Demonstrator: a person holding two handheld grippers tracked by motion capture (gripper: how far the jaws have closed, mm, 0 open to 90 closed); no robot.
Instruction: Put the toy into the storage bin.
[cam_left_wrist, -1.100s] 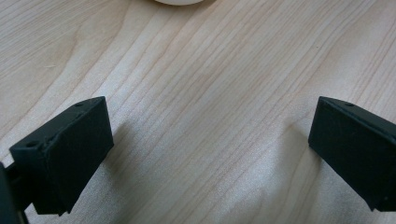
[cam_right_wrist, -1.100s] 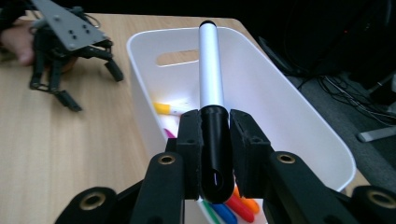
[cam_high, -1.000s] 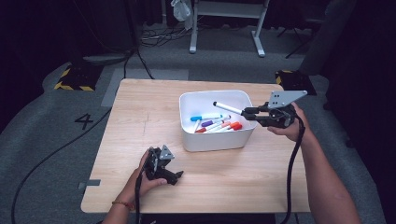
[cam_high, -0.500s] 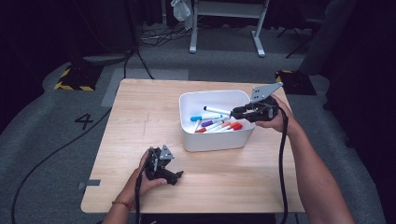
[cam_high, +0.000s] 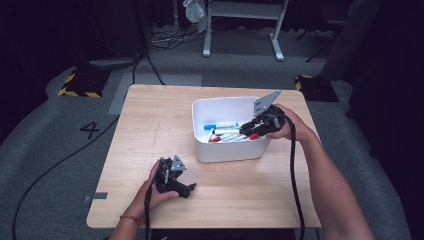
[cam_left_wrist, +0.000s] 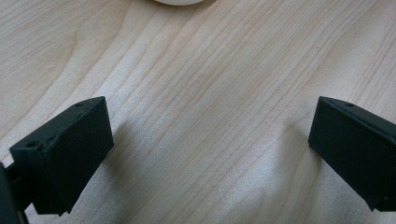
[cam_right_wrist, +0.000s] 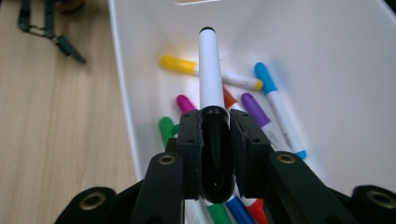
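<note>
Markers of several colours are gathered in a white bin (cam_high: 227, 150) that stands on the right half of the wooden desk (cam_high: 150, 130). One marker with a white barrel and a black cap (cam_right_wrist: 211, 79) is clamped between the jaws of the right tool (cam_right_wrist: 215, 122); the black cap sits between the pads and the white barrel projects forward over the bin's inside. In the high view the right tool (cam_high: 250, 130) is seen reaching in over the bin's right rim, low among the markers, with its grey three-cornered plate tilted upward and its cable trailing back along the forearm.

Below the held marker, loose markers are seen on the bin's floor in the right tool's view: a yellow-capped one (cam_right_wrist: 180, 64) lying crosswise, a blue-capped one (cam_right_wrist: 267, 77) beside the right wall, a purple-capped one (cam_right_wrist: 254, 108), a magenta cap (cam_right_wrist: 185, 102), a green cap (cam_right_wrist: 166, 129) against the left wall and an orange cap (cam_right_wrist: 228, 99) partly hidden behind the held barrel. Small dark print is carried on some white barrels, but it is too blurred to be read.

The left tool (cam_high: 181, 191) is rested on the desk near its front edge, well apart from the bin, with a hand wrapped round it. Its jaws are spread wide in its own view (cam_left_wrist: 210, 154), with nothing but bare wood grain between them.

A large "4" (cam_high: 91, 129) is marked on the grey floor to the left of the desk.
</note>
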